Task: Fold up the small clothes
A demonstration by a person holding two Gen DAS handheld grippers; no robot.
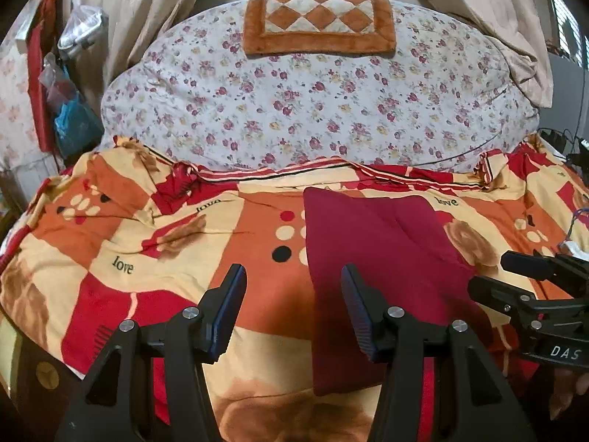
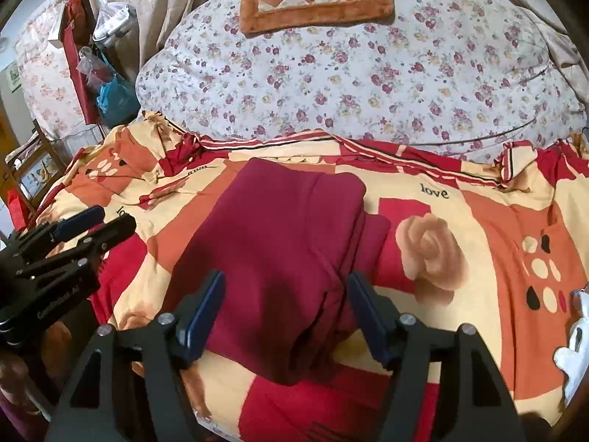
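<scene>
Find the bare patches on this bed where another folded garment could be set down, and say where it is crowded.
Free: the quilt right of the maroon garment, up to the floral duvet; also the quilt left of it, seen from the left wrist. Crowded: the near edge, where the left gripper and right gripper hang open over the garment.

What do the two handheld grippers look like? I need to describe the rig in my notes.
Both are matte black plastic with silver round bolts at the finger pivots. The left gripper and right gripper each carry two flat fingers faced with dark blue ribbed pads. Seen from the left wrist view, the right gripper's body bears white lettering, "DAS". No cables or sleeves show.
</scene>
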